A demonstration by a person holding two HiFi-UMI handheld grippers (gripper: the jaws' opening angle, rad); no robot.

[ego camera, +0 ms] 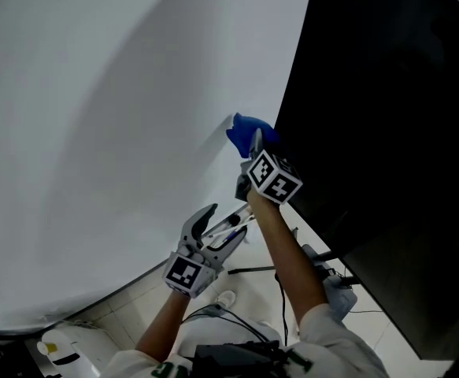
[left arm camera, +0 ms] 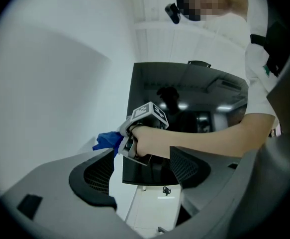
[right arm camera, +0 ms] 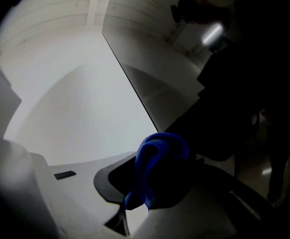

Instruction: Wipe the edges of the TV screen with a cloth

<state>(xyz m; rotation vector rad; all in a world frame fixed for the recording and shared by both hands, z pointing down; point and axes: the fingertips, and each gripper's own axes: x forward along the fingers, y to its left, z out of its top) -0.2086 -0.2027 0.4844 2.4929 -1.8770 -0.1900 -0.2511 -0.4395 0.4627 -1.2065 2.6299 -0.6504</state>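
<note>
Two grippers: R gripper (ego camera: 254, 143) clamps blue cloth (ego camera: 243, 130) at TV (ego camera: 386, 132) edge; L gripper (ego camera: 224, 222) wide, empty.

From the head, looking steeply down along the white wall (ego camera: 95, 116) and the dark TV screen (ego camera: 386, 132), at middle range. From the left gripper (left arm camera: 142, 171), facing up past its own parted jaws toward the right gripper (left arm camera: 120, 139), well apart. From the right gripper, tight on the blue cloth (right arm camera: 159, 158) at the screen's edge. Shared across all three: cloth, screen edge, wall.
</note>
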